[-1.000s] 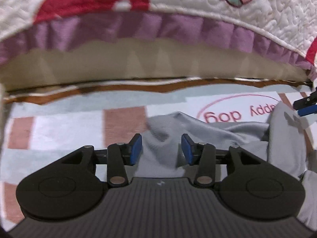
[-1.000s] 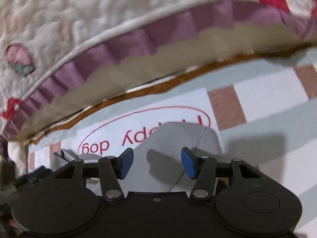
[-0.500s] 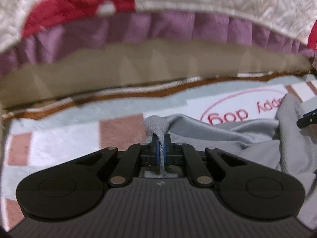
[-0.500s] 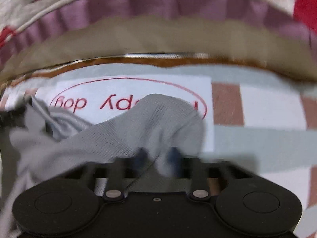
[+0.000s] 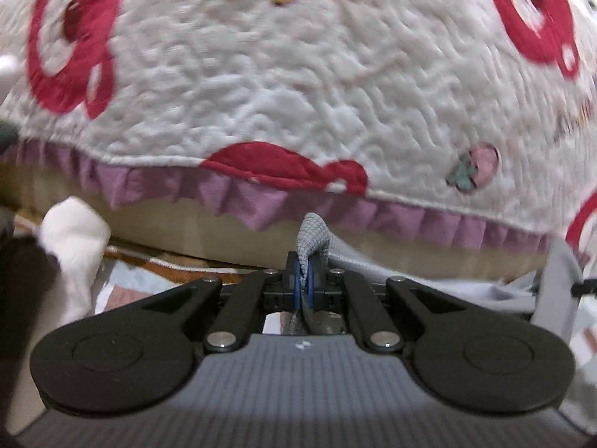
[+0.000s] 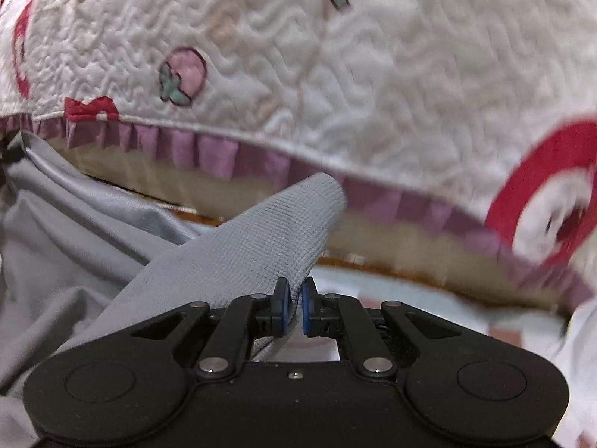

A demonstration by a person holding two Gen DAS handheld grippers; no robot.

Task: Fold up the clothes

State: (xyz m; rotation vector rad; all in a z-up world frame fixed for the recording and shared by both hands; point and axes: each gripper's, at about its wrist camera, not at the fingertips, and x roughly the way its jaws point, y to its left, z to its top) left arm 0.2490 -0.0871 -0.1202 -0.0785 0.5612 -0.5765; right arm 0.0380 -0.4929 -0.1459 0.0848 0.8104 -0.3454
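Left gripper (image 5: 305,280) is pinched tight on a fold of the grey garment (image 5: 312,229) at frame centre, right gripper (image 6: 294,308) clamps another corner of it (same cloth, lower centre), quilted bedspread (image 6: 298,56) fills the top

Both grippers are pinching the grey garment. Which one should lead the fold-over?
Probably right. The right gripper holds a broad flap of the grey garment with slack cloth beside it. The left gripper pinches only a narrow bunched ridge, so it looks better kept as the anchor.
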